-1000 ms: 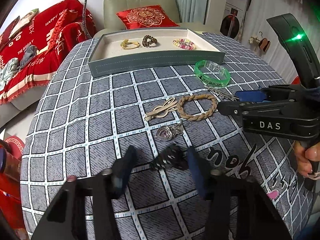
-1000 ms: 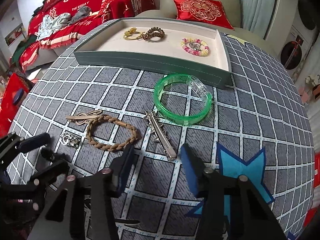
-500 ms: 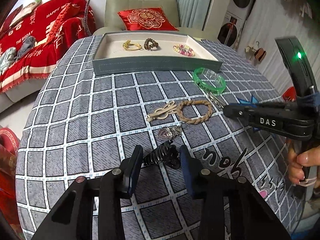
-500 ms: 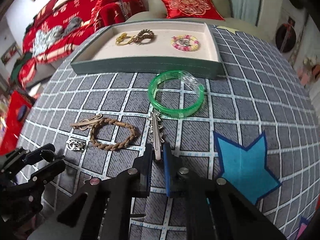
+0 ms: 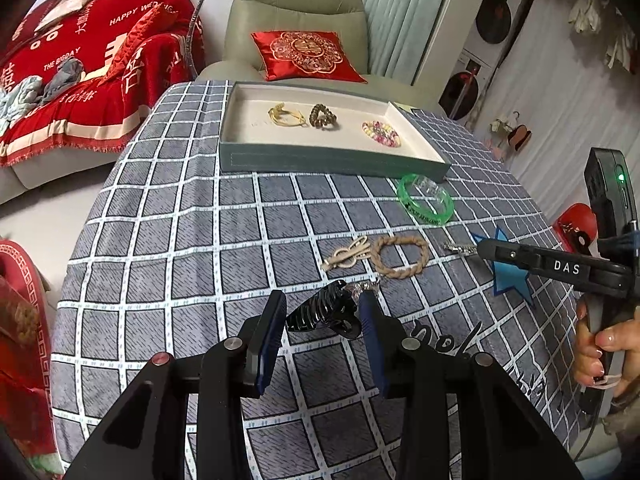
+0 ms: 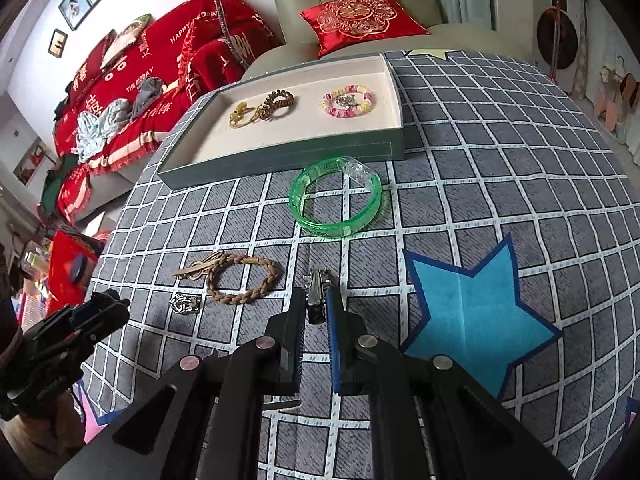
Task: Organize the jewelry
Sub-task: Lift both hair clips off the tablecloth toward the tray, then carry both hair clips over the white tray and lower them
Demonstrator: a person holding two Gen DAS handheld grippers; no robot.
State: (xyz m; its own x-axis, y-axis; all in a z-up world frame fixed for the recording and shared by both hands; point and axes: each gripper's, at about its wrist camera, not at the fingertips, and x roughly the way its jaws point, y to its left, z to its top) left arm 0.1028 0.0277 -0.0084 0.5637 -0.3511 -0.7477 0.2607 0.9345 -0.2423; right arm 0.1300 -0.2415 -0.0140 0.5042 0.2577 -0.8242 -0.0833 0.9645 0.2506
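Three pieces in the tray [image 6: 394, 148]: gold ring [image 6: 240, 116], brown coil [image 6: 280, 101], bead bracelet [image 6: 349, 100]. Six outside: green bangle [image 6: 336, 200], braided cord [image 6: 244, 278], bronze clip [image 6: 198, 269], silver charm [image 6: 185, 304], silver clip [image 6: 316, 294], black claw [image 5: 320, 314]. Two grippers.

Grey-green armchair [image 5: 296, 20], red cushion [image 5: 306, 56]; red-draped sofa [image 5: 80, 80] left.

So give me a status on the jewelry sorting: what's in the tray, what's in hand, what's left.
Done: three pieces lie in the tray: gold bracelet, brown coil, pink bead bracelet.
In hand: left tongs grip the black hair claw; right tongs are shut on the silver clip.
Left on the cloth: green bangle, braided bracelet, tan clip, silver charm.
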